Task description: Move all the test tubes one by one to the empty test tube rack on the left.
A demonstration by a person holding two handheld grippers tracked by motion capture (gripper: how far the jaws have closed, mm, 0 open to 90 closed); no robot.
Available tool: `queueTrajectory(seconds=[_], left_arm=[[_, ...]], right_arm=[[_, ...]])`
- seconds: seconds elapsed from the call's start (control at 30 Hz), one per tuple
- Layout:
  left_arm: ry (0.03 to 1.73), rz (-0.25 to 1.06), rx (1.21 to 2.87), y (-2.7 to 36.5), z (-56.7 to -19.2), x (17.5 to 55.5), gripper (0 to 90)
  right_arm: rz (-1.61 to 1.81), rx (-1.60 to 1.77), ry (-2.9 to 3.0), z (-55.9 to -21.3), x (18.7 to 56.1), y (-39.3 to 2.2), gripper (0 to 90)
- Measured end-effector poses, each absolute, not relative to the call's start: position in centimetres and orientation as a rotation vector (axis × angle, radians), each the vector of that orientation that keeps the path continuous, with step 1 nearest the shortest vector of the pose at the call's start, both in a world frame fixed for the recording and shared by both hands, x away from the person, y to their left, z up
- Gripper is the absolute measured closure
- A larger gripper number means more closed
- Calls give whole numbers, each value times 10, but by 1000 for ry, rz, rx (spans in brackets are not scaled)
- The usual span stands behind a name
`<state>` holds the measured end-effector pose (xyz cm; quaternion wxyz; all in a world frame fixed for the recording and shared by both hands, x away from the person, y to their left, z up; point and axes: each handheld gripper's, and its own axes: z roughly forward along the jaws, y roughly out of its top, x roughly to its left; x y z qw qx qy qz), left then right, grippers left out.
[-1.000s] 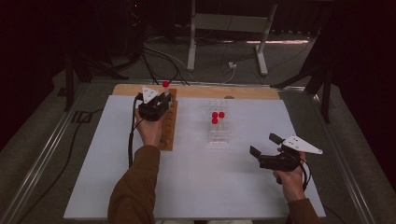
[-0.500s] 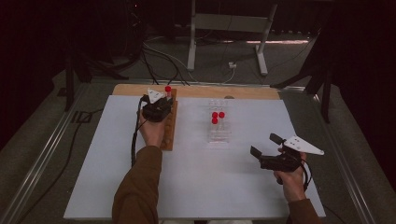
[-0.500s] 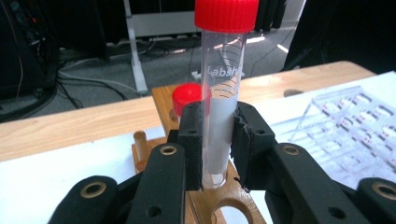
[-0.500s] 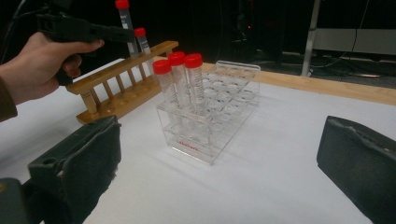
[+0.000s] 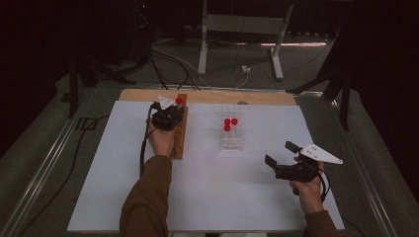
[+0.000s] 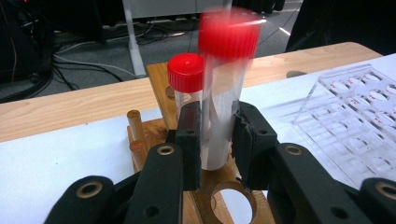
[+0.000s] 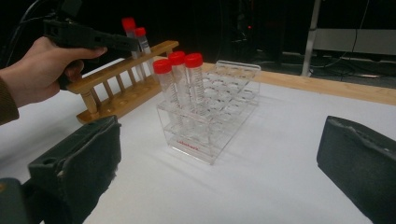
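Lifted since before, left gripper (image 6: 215, 140) clamps red-capped tube (image 6: 223, 93) above wooden rack (image 6: 154, 135).

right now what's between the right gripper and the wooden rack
The clear rack holding three red-capped tubes stands between the right gripper and the wooden rack, with bare white tabletop around it, as the high view shows.

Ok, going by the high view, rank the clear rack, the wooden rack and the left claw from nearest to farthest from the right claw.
1. Clear rack, mid-table, forward-left of the right claw.
2. Wooden rack, farther left.
3. Left claw, at that rack's far end.
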<state>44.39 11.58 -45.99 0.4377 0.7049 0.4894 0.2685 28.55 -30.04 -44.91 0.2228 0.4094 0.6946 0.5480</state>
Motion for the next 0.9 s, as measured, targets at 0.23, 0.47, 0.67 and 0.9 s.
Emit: queueTrajectory(seconds=[0.23,0.47,0.67,0.9], left_arm=[[1217,663,1755,117,-460,442,724],[1216,612,1729,124,-459,437,549],[1207,582,1702,133,-454,426,353],[1196,563,1682,142,-446,404,254]], right_arm=[[1513,1126,1920,-449,285,-300,0],[1502,1122,1925,-450,285,-299,0],[1499,1134,1928,-453,286,-299,0],[1496,1128,1931,-453,286,-297,0]])
